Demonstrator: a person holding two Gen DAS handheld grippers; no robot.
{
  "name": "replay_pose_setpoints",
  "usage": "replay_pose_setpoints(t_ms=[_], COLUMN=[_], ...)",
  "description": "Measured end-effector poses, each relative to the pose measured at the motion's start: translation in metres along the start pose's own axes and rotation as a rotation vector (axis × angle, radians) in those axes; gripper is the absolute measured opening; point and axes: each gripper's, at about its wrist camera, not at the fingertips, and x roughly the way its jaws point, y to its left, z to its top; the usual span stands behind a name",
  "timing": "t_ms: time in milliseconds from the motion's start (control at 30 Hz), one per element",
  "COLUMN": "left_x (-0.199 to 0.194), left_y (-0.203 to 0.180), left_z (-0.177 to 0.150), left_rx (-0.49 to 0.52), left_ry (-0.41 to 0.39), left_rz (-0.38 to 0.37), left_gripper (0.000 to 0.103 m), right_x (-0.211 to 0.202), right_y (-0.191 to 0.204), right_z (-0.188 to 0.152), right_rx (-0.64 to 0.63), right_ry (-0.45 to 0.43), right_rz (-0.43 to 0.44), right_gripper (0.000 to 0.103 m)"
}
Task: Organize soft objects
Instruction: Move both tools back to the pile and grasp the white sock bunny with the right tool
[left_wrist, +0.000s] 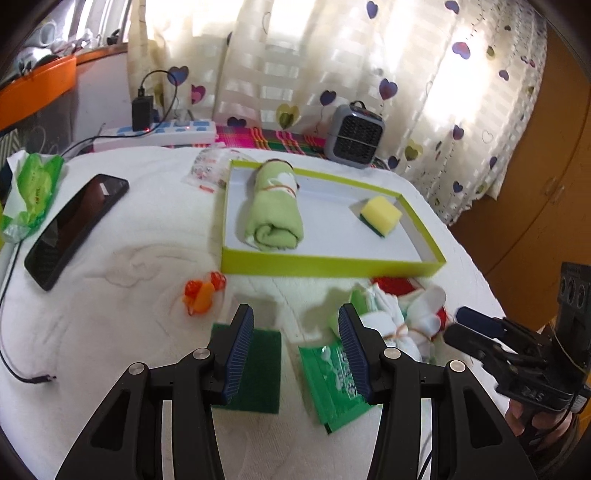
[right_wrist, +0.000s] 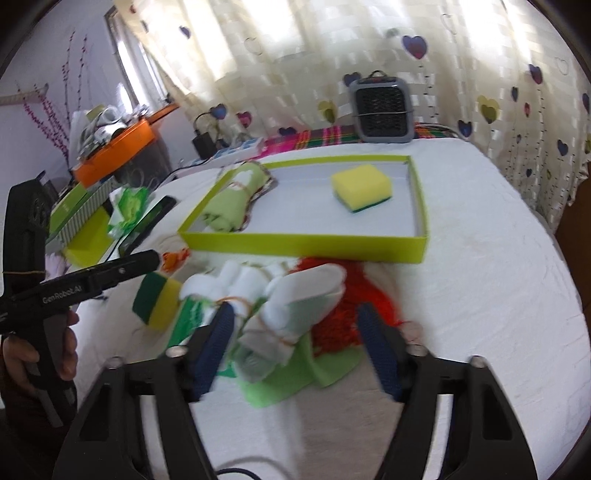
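Observation:
A lime-rimmed tray (left_wrist: 332, 266) (right_wrist: 303, 243) on the white bed holds a rolled green towel (left_wrist: 273, 206) (right_wrist: 229, 203) and a yellow sponge (left_wrist: 380, 214) (right_wrist: 362, 188). In front of it lie a green scouring sponge (left_wrist: 255, 373) (right_wrist: 157, 299), a green packet (left_wrist: 332, 384), a white rolled cloth bundle (left_wrist: 399, 314) (right_wrist: 273, 295) and a red knit item (right_wrist: 343, 299). My left gripper (left_wrist: 295, 350) is open above the green sponge and packet. My right gripper (right_wrist: 295, 350) is open around the white bundle.
A phone (left_wrist: 74, 229), a green wipes pack (left_wrist: 33, 192) and an orange toy (left_wrist: 201, 291) lie on the left. A power strip (left_wrist: 159, 133) and a small grey heater (left_wrist: 354, 136) (right_wrist: 380, 110) stand at the back. A cable (left_wrist: 22, 369) trails along the left edge.

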Motion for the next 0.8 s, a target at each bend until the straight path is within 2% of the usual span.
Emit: replay_pose_setpoints(t_ms=[67,100,300,500,800], left_x=[-0.002,-0.003,-0.002,-0.001,0.001], left_y=[-0.001,-0.002,0.0,0.002,0.001], left_z=[-0.003,-0.004,-0.01,-0.013,-0.016], left_rx=[0.016,0.023,0.027,0.027,0.033], left_ry=[-0.011,-0.011,0.01,0.022,0.041], left_rz=[0.012,0.014,-0.014,-0.029,-0.032], left_gripper=[0.047,0.047,0.047,0.047,0.047], right_x=[0.005,0.007,0.018,0.029,0.033], right_y=[0.004,0.005,0.008,0.006,0.013], right_z=[-0.003,-0.003,-0.008,-0.01,-0.01], right_rx=[0.009,0.012,0.05,0.097,0.061], right_ry=[0.013,0.019,0.05,0.07,0.075], right_rz=[-0.002,-0.002,0.033,0.004,-0.03], right_gripper=[0.042,0.041,0.041,0.042,0.042])
